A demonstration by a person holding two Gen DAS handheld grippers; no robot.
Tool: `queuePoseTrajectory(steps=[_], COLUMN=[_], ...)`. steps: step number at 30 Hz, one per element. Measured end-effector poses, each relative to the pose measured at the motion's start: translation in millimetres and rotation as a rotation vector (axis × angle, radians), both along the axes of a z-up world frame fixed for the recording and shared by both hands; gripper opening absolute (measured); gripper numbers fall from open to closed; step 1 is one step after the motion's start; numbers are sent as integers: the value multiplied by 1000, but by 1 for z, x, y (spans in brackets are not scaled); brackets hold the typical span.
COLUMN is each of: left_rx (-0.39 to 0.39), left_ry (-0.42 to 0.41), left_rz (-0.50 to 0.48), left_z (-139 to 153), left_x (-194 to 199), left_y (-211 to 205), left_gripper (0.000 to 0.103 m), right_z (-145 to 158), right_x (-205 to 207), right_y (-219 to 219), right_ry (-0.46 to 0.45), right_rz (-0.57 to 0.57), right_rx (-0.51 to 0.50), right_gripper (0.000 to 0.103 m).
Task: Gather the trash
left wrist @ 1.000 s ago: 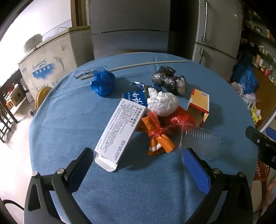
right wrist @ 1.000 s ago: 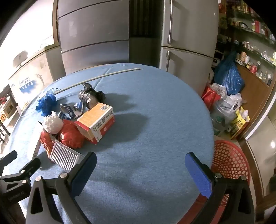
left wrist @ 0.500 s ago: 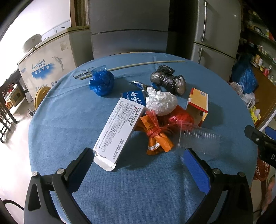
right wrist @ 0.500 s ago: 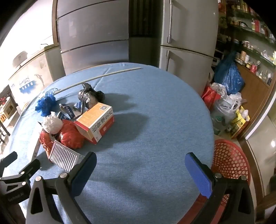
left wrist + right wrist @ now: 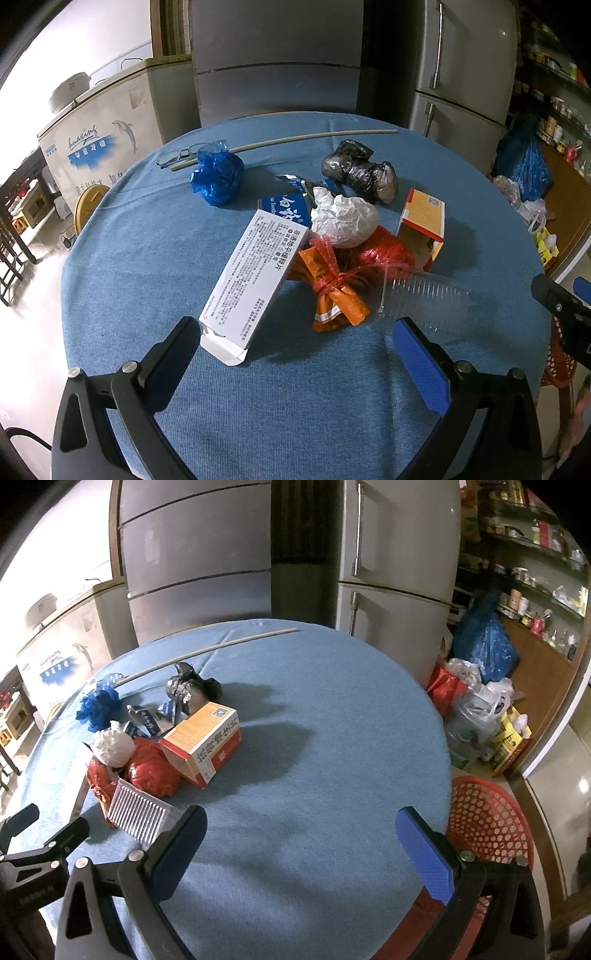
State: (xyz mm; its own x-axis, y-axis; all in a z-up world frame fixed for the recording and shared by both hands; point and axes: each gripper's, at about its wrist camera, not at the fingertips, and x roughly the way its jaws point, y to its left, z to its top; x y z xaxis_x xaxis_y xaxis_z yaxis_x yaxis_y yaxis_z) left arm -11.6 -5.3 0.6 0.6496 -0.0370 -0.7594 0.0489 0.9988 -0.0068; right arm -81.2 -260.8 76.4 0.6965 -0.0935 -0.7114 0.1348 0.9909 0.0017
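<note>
The left gripper [image 5: 295, 343] hangs over the near part of the round blue table [image 5: 147, 258] with its jaws spread wide and nothing between them. Just ahead of its left finger lies the open end of a long white carton [image 5: 255, 284], which runs away from the jaws. Just beyond the right finger lies a clear ribbed plastic tray [image 5: 424, 299], with an orange wrapper tied in red netting [image 5: 336, 291] between tray and carton. Further on sit a red bag [image 5: 384, 251], a crumpled white paper ball [image 5: 343, 221] and an open orange box [image 5: 423, 221]; past them a blue bag [image 5: 218, 177] and a black bag [image 5: 362, 170], then a thin pale stick [image 5: 288, 142]. The right gripper [image 5: 301, 842] is likewise wide open and empty over bare cloth, the trash heap ahead to its left. A red mesh basket [image 5: 487, 819] stands off the table edge just beyond its right finger.
</note>
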Motion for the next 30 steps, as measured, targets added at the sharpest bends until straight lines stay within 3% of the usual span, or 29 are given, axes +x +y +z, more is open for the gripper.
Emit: queuePoseTrajectory(steps=[30], left_rx=[6], left_ry=[6], left_rz=[12], left_z=[-1], left_x=[-8], left_y=[-4], left_gripper=[103], right_z=[-2], right_x=[-16], right_y=[2], right_ry=[-15], right_rz=[-6], right_rx=[-3], right_gripper=[103])
